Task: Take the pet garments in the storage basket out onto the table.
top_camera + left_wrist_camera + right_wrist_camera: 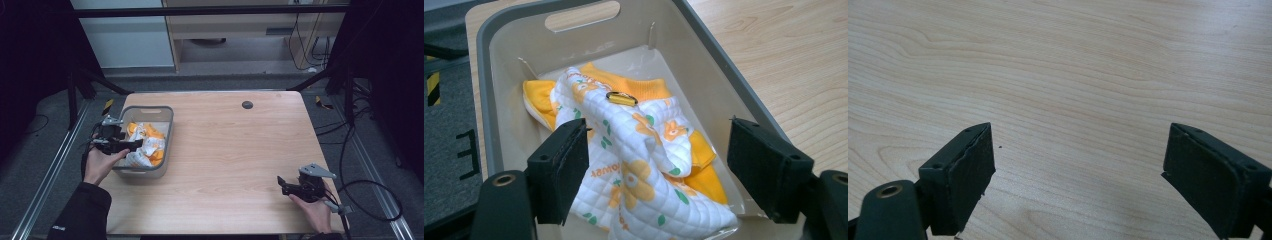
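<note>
left gripper [131,145]: spread wide, hovering over the bin's near-left rim, pinching nothing; in the left gripper view its jaws straddle the cloth.
bin [169,131]: grey plastic, near the counter's left edge, handle slot in the far wall.
cloth [644,165]: crumpled inside the bin; white quilted fabric with orange flowers and an orange lining, small metal ring [621,97] on top.
counter [235,150]: light wood, small dark disc [247,104] near the far edge.
right gripper [284,185]: spread, low over the counter's near-right corner, well apart from the bin, holding nothing.
risk 1: jaws close on one loose fold only, so the cloth slips out on the lift.
risk 2: cloth snags the rim, so the light bin drags or tips with nothing holding it down.
</note>
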Motion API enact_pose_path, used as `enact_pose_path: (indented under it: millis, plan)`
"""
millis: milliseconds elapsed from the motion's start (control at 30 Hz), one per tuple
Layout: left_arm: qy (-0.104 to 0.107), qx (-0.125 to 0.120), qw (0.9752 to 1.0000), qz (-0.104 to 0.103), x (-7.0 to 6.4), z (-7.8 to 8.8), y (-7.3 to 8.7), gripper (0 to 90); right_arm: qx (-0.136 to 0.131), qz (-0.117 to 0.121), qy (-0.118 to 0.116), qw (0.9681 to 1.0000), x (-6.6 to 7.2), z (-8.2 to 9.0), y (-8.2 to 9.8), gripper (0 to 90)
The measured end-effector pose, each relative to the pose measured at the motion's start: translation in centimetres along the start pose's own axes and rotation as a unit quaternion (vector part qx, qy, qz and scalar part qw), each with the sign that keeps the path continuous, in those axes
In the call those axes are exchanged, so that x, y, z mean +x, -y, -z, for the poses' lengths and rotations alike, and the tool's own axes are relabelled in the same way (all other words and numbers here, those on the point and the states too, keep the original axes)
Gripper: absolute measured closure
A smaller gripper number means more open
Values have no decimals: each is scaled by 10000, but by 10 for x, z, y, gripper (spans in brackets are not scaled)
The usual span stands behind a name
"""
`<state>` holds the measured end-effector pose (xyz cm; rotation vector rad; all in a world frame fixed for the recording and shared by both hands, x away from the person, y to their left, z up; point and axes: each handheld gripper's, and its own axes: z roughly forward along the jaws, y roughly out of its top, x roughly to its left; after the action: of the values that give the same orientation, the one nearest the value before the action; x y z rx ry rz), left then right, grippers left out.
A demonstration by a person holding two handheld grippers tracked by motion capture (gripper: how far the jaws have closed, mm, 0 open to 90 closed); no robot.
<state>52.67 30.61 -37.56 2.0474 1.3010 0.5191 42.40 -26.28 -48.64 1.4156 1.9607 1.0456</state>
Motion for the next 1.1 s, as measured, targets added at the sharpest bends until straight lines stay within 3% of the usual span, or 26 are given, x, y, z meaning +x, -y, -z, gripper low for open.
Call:
enact_pose_path:
  millis: [267,700,1100]
  plan:
    - [-7,328,9994,-57,5,-10,-7,246,14,44,-21,10000,0,-1,0,135]
    - [-16,562,9984,-17,6,-23,-13,261,26,94,-54,9999,1,-1,0,152]
    - [-41,913,9958,31,13,-36,-14,301,66,75,-71,9999,1,-1,0,160]
